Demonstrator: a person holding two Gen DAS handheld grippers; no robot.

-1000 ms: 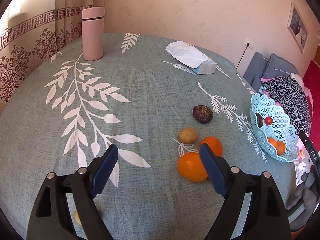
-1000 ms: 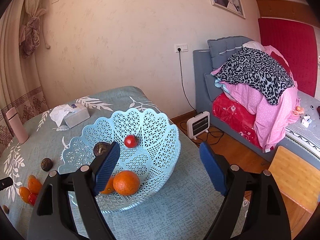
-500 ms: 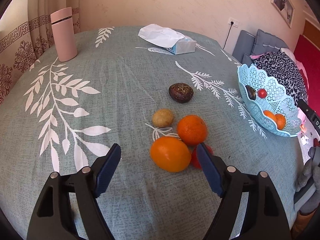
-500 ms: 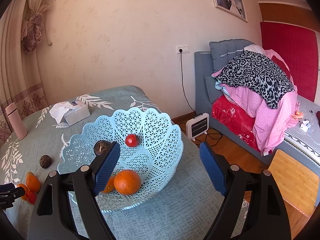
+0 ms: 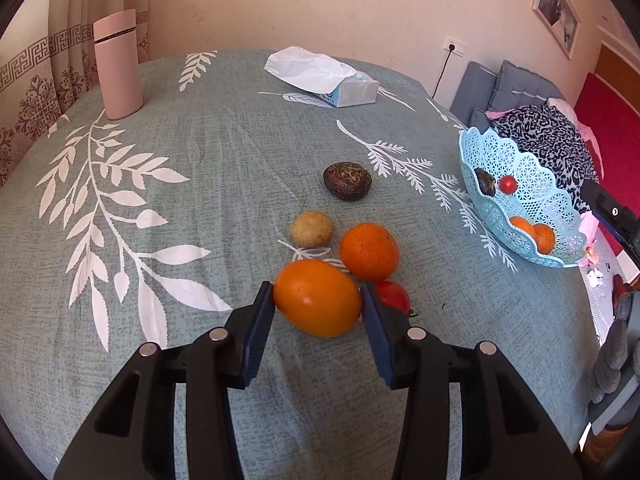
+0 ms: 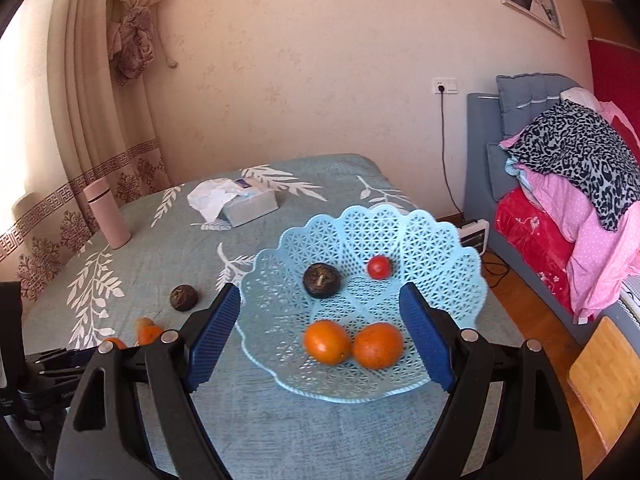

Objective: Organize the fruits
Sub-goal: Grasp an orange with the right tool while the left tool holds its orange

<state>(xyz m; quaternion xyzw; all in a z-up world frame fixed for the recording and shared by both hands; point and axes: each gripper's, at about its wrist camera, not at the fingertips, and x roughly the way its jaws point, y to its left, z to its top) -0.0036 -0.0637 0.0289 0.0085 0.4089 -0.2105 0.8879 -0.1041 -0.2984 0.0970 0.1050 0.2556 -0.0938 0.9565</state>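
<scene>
Left claw (image 5: 318,306): jaws have just been closing and now stand clamped on the large orange (image 5: 319,298), one pad against each flank, the fruit resting on the desk (image 5: 224,152). Right claw (image 6: 320,334): jaws apart, nothing between them, held above the near side of the blue basket (image 6: 440,240).

Just beside the gripped fruit lie a rounder orange (image 5: 370,251), a small red fruit (image 5: 394,296) partly hidden behind the right-hand pad, a tan fruit (image 5: 311,229) and, a little farther, a dark wrinkled fruit (image 5: 347,181). The basket sits near the desk edge and already holds two oranges, a dark fruit and a red one.

Assessment: the large orange appears firm, smooth and moderately heavy. Hold across its widest middle is appropriate; an off-centre grip risks it squirting out. The neighbouring red fruit looks soft and could be nudged on lift.
</scene>
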